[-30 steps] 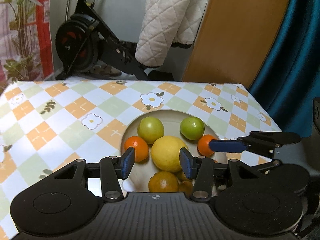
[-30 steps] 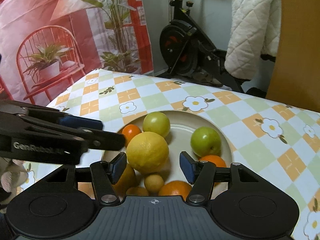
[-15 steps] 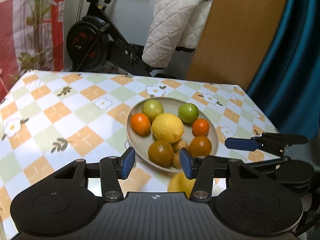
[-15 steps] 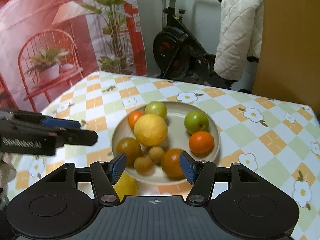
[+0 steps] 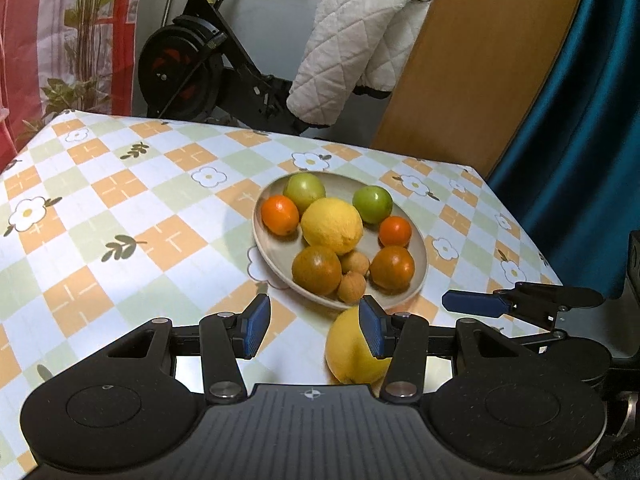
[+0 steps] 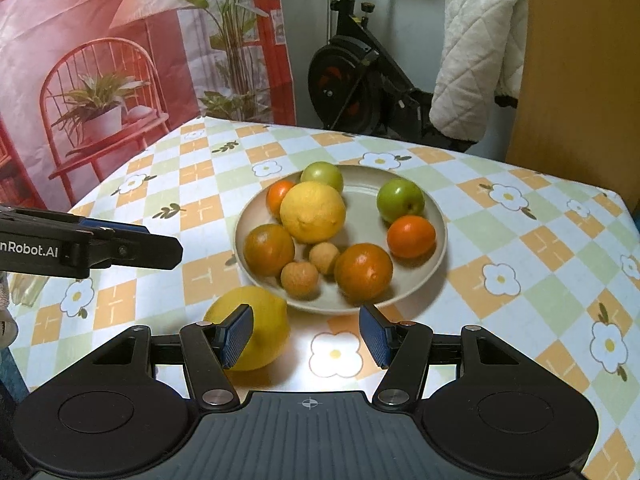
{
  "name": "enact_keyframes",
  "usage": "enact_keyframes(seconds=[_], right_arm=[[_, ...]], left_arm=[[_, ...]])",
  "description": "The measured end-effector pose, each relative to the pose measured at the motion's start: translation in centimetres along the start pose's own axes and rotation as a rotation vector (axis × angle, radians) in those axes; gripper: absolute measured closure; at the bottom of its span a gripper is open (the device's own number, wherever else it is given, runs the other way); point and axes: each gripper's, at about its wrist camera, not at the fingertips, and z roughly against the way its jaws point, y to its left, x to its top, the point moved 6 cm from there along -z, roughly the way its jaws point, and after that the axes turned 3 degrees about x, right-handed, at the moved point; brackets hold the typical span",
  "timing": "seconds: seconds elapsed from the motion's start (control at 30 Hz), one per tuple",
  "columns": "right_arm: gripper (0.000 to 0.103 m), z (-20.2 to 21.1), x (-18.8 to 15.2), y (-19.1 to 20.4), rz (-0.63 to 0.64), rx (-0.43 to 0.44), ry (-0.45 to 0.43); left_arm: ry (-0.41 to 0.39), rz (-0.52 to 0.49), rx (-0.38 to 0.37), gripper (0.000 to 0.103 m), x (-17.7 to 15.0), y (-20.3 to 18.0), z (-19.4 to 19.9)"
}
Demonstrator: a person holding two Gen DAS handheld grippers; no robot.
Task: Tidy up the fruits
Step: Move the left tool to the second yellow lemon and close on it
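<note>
A beige plate [image 5: 420, 248] [image 6: 438, 216] holds several fruits: a big yellow lemon [image 5: 332, 225] [image 6: 313, 212], two green ones, oranges and small brown ones. A second lemon [image 5: 352, 356] [image 6: 256, 326] lies on the tablecloth in front of the plate. My left gripper [image 5: 314, 330] is open and empty, the loose lemon partly behind its right finger. My right gripper [image 6: 306, 338] is open and empty, the loose lemon partly behind its left finger. Each gripper shows at the side of the other's view, the right [image 5: 480, 305] and the left [image 6: 128, 246].
The table has a checkered flower cloth [image 5: 120, 216]. An exercise bike [image 6: 360, 88] with a white quilted cover [image 5: 360, 48] stands behind the table. A wooden panel [image 5: 480, 60] and a teal curtain [image 5: 580, 128] are at the back right.
Both grippers have pulled back and up from the plate. The whole plate and a second lemon in front of it have come into view.
</note>
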Motion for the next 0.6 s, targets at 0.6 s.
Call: enact_keyframes(seconds=[0.6], right_arm=[[0.048,-1.4,-1.4,1.9,0.060,0.077,0.060]], left_arm=[[0.037,0.016,-0.032,0.052,-1.1,0.0,-0.8]])
